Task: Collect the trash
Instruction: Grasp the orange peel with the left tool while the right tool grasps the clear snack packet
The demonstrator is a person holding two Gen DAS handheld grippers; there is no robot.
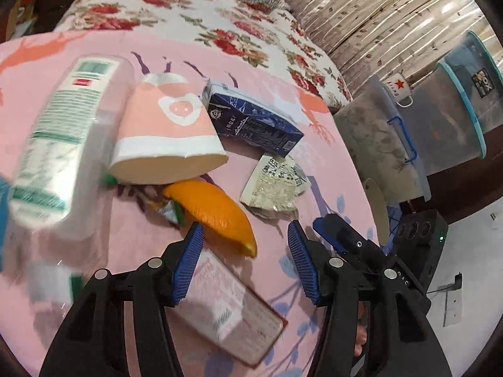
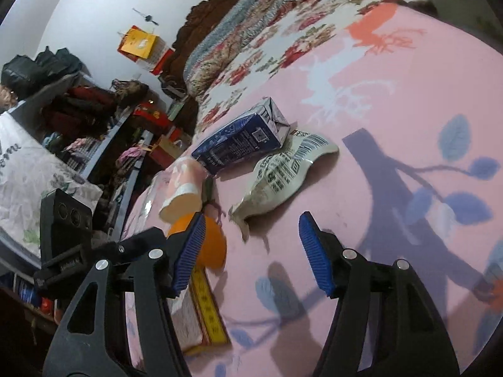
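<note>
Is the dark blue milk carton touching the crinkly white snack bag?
Cannot tell. In the right wrist view the dark blue milk carton overlaps the crinkly white snack bag's top corner; the left wrist view shows only a shadowed gap.

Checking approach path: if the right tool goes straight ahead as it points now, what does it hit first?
Probably the crumpled white printed wrapper lying on the pink sheet, ahead of the open right tool. The dark blue carton lies behind it. Depth is uncertain.

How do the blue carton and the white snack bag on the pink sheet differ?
The blue carton is a boxy, dark printed pack keeping its shape; the white snack bag is pale, flat and crumpled. The carton lies farther from the right gripper; the bag lies nearer. Both lie untouched on the pink sheet.
</note>
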